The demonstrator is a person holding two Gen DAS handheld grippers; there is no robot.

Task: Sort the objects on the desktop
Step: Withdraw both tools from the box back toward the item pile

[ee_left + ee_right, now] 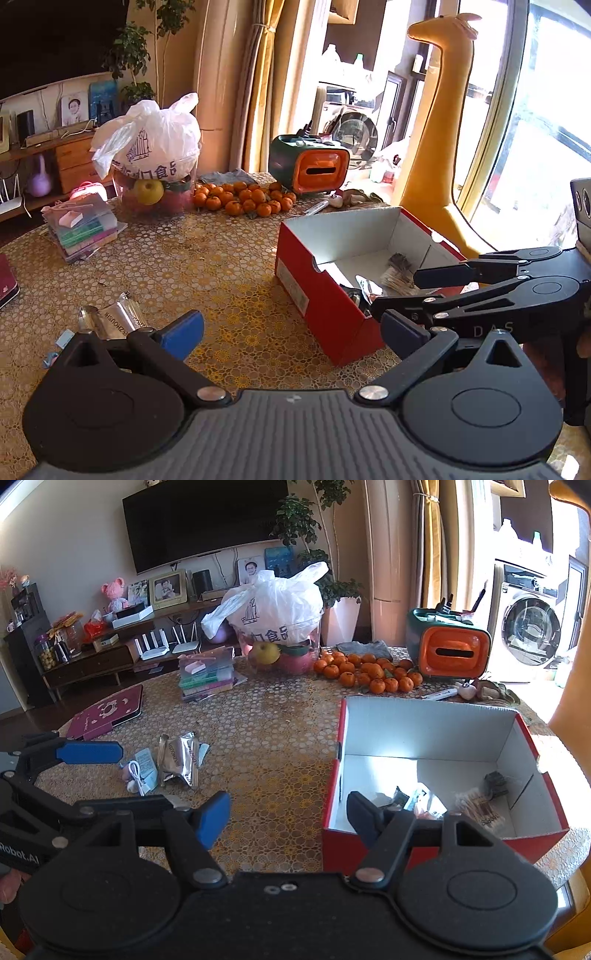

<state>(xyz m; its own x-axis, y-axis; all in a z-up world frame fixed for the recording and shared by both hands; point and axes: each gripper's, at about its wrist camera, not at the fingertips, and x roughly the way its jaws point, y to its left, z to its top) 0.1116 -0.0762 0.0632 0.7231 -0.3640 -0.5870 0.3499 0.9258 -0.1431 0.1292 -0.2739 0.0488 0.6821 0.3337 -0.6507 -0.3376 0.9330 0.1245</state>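
- Two grippers hang over one round bench under a patterned gold cloth, and both are empty, so I judge this the pause between one drop and the next pick
- Largest of the task's things is the red box, white inside, standing on the right half of the bench; a few small items already lie on its floor, among them a bundle that looks like cotton swabs and some wrappers too small to name
- The right gripper sits at the box's near left wall with its jaws wide, one blue pad over the cloth and the other over the box's inside, gripping nothing
- The left gripper is to the left of it, jaws likewise wide and empty, with the loose pile just ahead of its left finger
- That pile, well apart from the box, is what remains to sort: a crumpled silver foil packet, a pale blue sachet touching it, and a small white cable on the pile's near edge
- Smallest first seems unwise; the next move calls for the left gripper to drop over the foil packet, close on its raised crease, and carry it across into the box
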